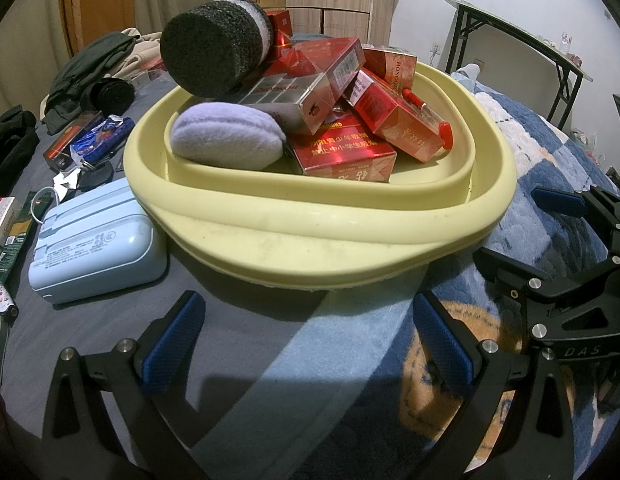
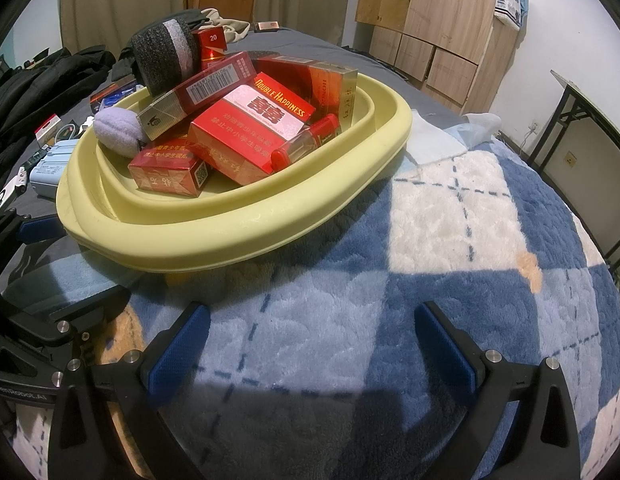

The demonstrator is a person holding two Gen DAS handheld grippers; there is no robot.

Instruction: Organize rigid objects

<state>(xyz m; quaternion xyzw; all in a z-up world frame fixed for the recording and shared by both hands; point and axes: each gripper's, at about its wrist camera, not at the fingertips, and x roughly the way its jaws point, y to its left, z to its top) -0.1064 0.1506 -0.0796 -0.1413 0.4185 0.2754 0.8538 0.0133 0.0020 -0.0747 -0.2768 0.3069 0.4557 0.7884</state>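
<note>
Bedding fills both views: a grey sheet and a blue, white and tan checked blanket (image 1: 521, 216), with wooden cupboards and a folding table behind.

From the left wrist camera, the yellow basin (image 1: 317, 224) sits in the middle of the frame, just beyond the left gripper (image 1: 306, 336), whose blue-padded fingers (image 1: 174, 336) stand wide apart at the bottom edge, holding nothing and touching nothing. Piled in the basin are red cigarette packs (image 1: 341, 148), a lilac plush pouf (image 1: 226, 136) at the left of the pile, a dark foam roll (image 1: 214, 52) on top, and a red lighter (image 1: 425, 110) to the right. One pack at the upper right reads "HONGQI" in part; the front pack carries Chinese print. At the lower left, beside the basin, lies a pale blue case (image 1: 98, 240) with small unreadable print. The right gripper (image 1: 561, 220) enters at the right edge, marked "DAS"; its spread cannot be told here.

From the right wrist camera, the basin (image 2: 230, 236) lies in the upper left, ahead and to the left of the right gripper (image 2: 310, 344), whose fingers (image 2: 445, 344) are spread wide and empty over the blanket. A pack (image 2: 270, 116) reads "DOUBLE HAPPINESS"; another at the top shows "20" (image 2: 212, 42); a barcode runs along a long pack (image 2: 206, 84). Part of the left gripper at the lower left edge reads "GenRobot.AI".
</note>
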